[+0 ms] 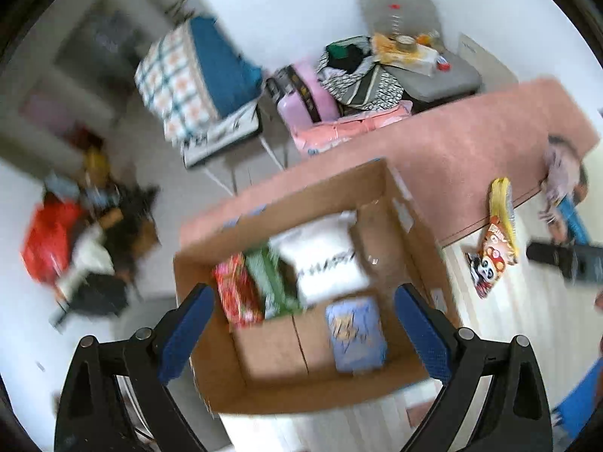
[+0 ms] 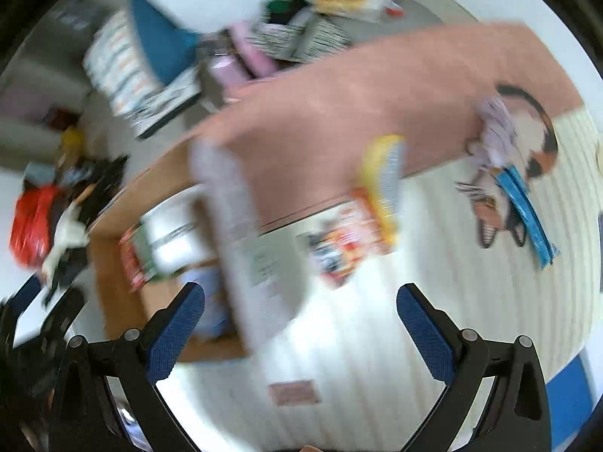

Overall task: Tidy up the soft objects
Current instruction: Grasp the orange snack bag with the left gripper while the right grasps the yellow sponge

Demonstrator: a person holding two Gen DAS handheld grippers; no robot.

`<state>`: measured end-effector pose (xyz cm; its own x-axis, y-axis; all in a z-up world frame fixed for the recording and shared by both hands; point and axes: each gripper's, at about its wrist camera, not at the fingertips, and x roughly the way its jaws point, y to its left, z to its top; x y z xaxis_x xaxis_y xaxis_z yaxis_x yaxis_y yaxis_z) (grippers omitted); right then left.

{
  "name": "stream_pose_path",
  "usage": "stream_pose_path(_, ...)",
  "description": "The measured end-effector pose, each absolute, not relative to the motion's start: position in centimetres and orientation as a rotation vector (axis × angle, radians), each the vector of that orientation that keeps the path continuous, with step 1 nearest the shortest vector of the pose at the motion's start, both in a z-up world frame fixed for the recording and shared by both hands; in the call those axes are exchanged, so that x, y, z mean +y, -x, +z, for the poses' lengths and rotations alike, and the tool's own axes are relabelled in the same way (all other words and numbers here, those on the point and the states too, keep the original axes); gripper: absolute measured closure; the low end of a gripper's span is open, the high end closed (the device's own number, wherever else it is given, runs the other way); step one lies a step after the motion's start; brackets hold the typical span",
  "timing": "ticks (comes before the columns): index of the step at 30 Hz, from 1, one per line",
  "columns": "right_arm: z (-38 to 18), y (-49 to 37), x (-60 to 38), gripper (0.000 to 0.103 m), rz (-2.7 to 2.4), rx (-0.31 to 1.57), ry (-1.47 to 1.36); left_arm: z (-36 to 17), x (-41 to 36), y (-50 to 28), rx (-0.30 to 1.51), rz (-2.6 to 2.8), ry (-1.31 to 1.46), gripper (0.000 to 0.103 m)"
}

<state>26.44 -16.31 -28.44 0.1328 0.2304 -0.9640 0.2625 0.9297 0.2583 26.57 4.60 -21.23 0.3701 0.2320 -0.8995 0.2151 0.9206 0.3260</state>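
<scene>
A cream ribbed cover (image 2: pixel 377 339) and a pink blanket (image 1: pixel 471 143) are being seen spread over the bed, with cluttered floor showing at 9 o'clock. The cardboard box (image 1: pixel 410 226) is being framed by the left gripper (image 1: pixel 303 333), whose jaws are being held wide apart and empty; inside it a white pillow (image 1: pixel 324 260), a red pack (image 1: pixel 237 293) and a blue pack (image 1: pixel 356 335) are being recorded, with bare box floor between them. The right gripper (image 2: pixel 301 329), likewise spread and empty, is being held over the cover. Only the right view is showing fully, though blurred, the cat plush (image 2: pixel 527 150) at 2 o'clock; a cartoon pouch (image 1: pixel 490 260) is lying beside the box.
</scene>
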Motion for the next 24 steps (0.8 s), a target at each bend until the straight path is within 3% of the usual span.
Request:
stream_pose_path(2, -31.9, -28.5, -19.6, 0.004, -0.063, 1.49, -0.472, -22.9, 2.0, -27.8, 1.202, 0.011, -0.501, 0.005)
stream_pose_path(5, -36.7, -31.0, -22.3, 0.017, -0.087, 1.562, -0.53, -25.1, -1.1, -29.0, 1.215, -0.004, -0.591, 0.005)
stream_pose_path(10, -42.4, -33.8, -23.7, 0.025, -0.085, 1.619, -0.587, -28.2, -5.4, -30.2, 1.269, -0.046, -0.672, 0.005)
stream_pose_path(12, -44.1, -34.3, -23.7, 0.048, -0.068, 1.649, -0.586, -28.9, -6.9, -30.4, 1.283, -0.074, -0.695, 0.005)
stream_pose_path(14, -45.3, -34.5, -24.1, 0.054, -0.052, 1.677, -0.571, -29.6, -8.0, -30.4, 1.302, -0.11, -0.711, 0.005)
stream_pose_path(20, -44.1, -32.7, -28.6, 0.056, -0.051, 1.656, -0.585, -32.2, -12.3, -30.3, 1.375, -0.322, -0.769, 0.005)
stream_pose_path(24, -43.0, -31.2, -32.3, 0.056, -0.066, 1.657, -0.571, -35.6, -15.5, -29.4, 1.395, -0.437, -0.958, 0.005)
